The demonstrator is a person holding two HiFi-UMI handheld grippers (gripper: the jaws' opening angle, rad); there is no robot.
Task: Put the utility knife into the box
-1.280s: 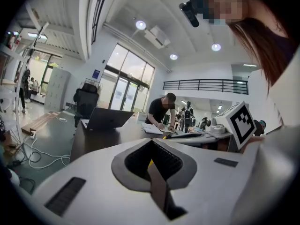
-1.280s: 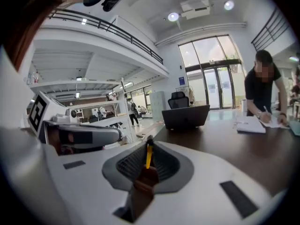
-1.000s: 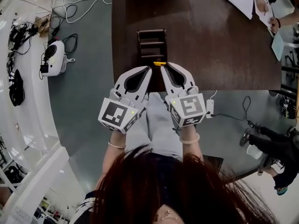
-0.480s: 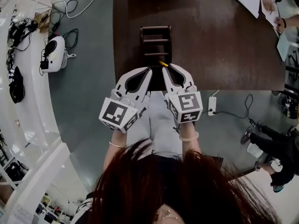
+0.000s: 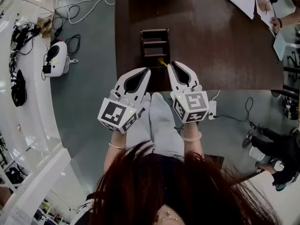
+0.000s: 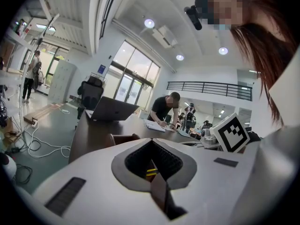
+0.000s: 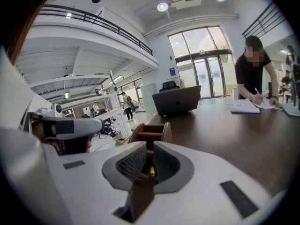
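Right gripper (image 7: pixel 148 146) jaws were clamped on the utility knife (image 7: pixel 151 171), its yellow end poking out at the near end of the box (image 5: pixel 142 43). Left gripper (image 6: pixel 152 143) jaws were closed on nothing, just beside. The box sat on the dark counter (image 5: pixel 211 41).
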